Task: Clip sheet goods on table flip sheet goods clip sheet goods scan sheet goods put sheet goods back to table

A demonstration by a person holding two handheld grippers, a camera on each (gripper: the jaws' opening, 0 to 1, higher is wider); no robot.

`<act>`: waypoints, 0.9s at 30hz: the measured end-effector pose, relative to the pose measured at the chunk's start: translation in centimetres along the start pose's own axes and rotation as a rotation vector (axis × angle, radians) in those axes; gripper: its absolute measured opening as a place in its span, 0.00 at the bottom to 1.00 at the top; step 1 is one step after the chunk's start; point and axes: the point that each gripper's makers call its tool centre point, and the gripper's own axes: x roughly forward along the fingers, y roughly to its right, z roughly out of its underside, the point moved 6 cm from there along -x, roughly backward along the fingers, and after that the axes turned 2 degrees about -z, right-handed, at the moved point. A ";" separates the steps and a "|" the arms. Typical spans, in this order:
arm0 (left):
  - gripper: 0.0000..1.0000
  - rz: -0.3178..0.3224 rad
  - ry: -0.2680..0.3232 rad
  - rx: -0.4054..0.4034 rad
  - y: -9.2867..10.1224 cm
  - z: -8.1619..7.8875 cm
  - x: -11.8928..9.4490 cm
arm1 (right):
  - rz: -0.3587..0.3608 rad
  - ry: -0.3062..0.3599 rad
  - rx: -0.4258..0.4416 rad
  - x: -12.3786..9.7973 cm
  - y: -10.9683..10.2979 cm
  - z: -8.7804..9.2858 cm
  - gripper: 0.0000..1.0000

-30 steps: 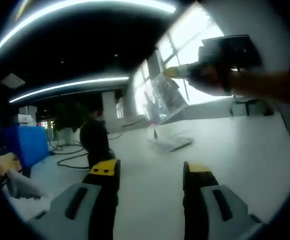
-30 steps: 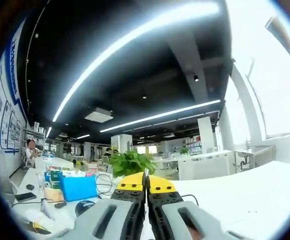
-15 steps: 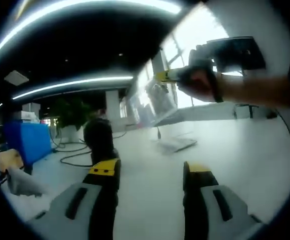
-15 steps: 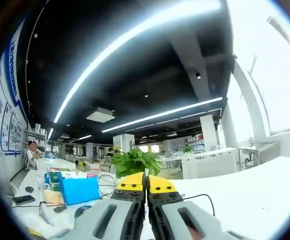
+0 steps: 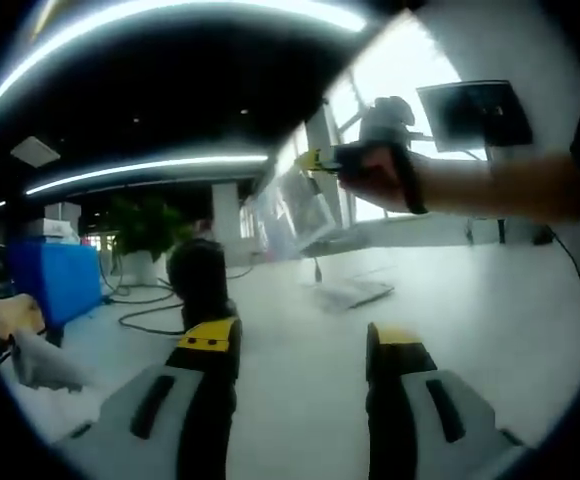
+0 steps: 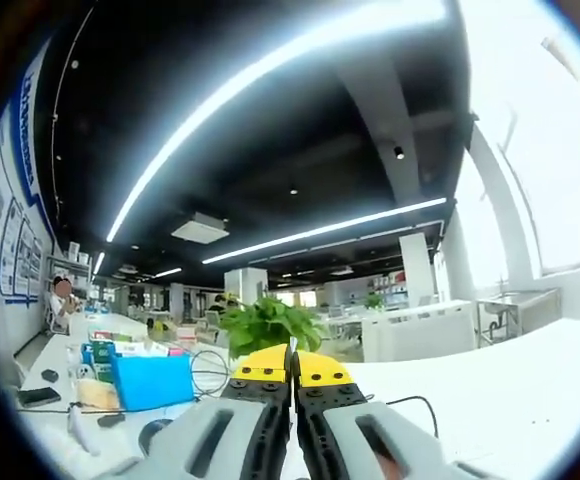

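In the left gripper view, a hand holds my right gripper (image 5: 316,158) high over the white table (image 5: 490,300). It is shut on the top edge of a clear plastic sheet (image 5: 288,208) that hangs tilted below it. My left gripper (image 5: 302,340) stands low and open, with nothing between its yellow-tipped fingers (image 5: 210,336). A black scanner-like device (image 5: 198,280) stands on the table to the left of the hanging sheet. In the right gripper view, the jaws of the right gripper (image 6: 292,366) are pressed together; the sheet is hard to make out there.
A flat pack with a cable (image 5: 348,292) lies on the table under the sheet. A blue box (image 5: 55,285), cables (image 5: 140,315) and a potted plant (image 6: 265,325) are at the table's left. A seated person (image 6: 62,300) is far off. Bright windows are to the right.
In the left gripper view the hand, right gripper and clear sheet have moved left, closer to the black device. My left gripper stays open and still.
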 end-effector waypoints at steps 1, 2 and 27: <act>0.43 -0.001 -0.003 0.003 0.0 0.0 0.0 | 0.000 0.002 -0.005 0.1 -0.2 0.1 0.00; 0.43 -0.001 -0.004 0.004 0.0 0.0 0.0 | -0.001 0.002 -0.011 0.3 -0.4 0.2 0.00; 0.43 -0.019 -0.012 -0.001 -0.5 0.3 0.1 | 0.053 0.018 -0.083 3.2 -1.8 2.6 0.00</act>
